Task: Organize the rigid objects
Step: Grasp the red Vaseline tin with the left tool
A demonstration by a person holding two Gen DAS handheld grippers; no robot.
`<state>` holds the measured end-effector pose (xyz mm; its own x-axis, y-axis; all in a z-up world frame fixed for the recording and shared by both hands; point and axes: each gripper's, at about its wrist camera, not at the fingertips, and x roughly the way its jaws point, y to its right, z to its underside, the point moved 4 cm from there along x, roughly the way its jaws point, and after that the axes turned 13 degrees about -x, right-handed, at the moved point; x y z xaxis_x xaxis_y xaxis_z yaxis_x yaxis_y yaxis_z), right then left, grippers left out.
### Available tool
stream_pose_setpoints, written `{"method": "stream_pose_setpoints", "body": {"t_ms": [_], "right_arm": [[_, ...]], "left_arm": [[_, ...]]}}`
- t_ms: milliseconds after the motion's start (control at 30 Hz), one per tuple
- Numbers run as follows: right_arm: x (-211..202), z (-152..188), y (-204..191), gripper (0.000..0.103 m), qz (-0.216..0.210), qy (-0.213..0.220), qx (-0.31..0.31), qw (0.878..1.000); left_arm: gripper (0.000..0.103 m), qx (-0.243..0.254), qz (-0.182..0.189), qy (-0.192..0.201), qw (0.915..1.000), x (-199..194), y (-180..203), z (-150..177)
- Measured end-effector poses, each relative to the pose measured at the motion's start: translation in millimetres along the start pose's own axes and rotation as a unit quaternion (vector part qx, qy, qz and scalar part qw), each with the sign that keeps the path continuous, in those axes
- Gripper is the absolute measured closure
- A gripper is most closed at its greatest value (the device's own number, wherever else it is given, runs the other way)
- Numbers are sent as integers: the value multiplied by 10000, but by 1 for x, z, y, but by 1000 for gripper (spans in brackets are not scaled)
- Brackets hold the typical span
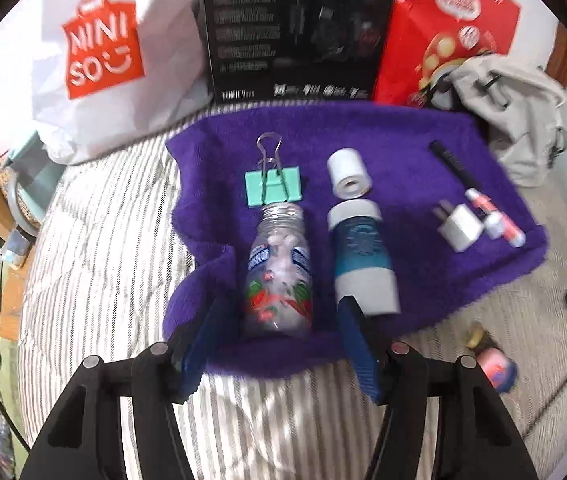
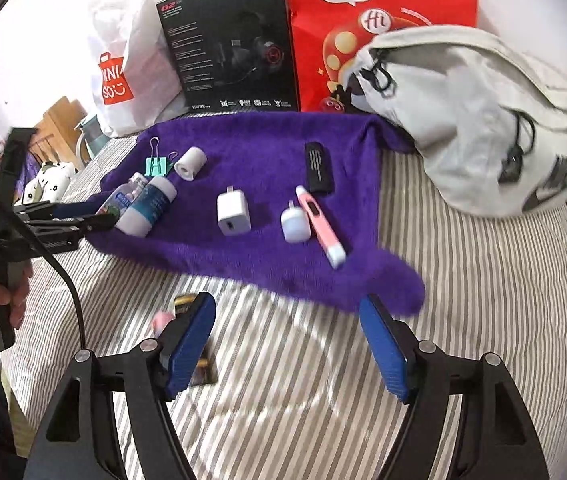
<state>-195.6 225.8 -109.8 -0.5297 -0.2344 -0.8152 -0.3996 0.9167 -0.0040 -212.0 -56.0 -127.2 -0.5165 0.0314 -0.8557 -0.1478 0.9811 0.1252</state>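
Note:
A purple towel on the striped bed holds the objects. A clear plastic bottle lies with its base between the fingers of my open left gripper; whether they touch it I cannot tell. Beside it lie a white-and-teal bottle, a teal binder clip and a paper roll. Further right are a white charger, a small white cap, a pink pen and a black case. My right gripper hangs open and empty over the sheet at the towel's front edge.
Batteries and a small pink item lie on the sheet by my right gripper's left finger. Behind the towel stand a white Miniso bag, a black box and a red bag. A grey backpack sits at the right.

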Motion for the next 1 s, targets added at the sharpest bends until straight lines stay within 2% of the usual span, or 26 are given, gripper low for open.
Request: {"method": "stream_pose_setpoints", "body": {"t_ms": [33,67,133,233,333,367,433,633,800,867,1000], "right_arm": [[-1,5,-1,28,10,-36,45,10000],[-2,9,-2,26,30,-66,72,9999],[-3,17,-4,23,44,-114,111,9999],[-3,28,-6,22,37,-180,233,9996],[-8,40,-6,22,-1,-216,378,9991],[-9,43,-7,18,23,-224,402,9989],[-15,52,-6,13,117,-239,451,9986],[-32,75,8,11,321,-299,730,9964],[-38,94,21,11,395,-369,1055,9929],[-36,99,21,11,394,-431,1094,9923],[-31,104,17,11,327,-523,1043,9926]], "left_arm": [[37,-3,93,56,9999,-8,2,2],[28,-4,208,104,9997,-16,4,6],[27,6,418,171,9990,-29,11,12],[26,197,906,211,9955,-42,27,27],[23,442,1255,192,9909,-42,43,43],[23,501,1313,176,9899,-39,48,49],[23,616,1419,78,9879,-30,55,62],[23,935,1529,-174,9837,-11,71,84],[23,1216,1687,-156,9780,-9,85,89],[24,1359,1634,-117,9771,-7,89,91],[35,1674,1618,-66,9725,-6,99,94]]}}
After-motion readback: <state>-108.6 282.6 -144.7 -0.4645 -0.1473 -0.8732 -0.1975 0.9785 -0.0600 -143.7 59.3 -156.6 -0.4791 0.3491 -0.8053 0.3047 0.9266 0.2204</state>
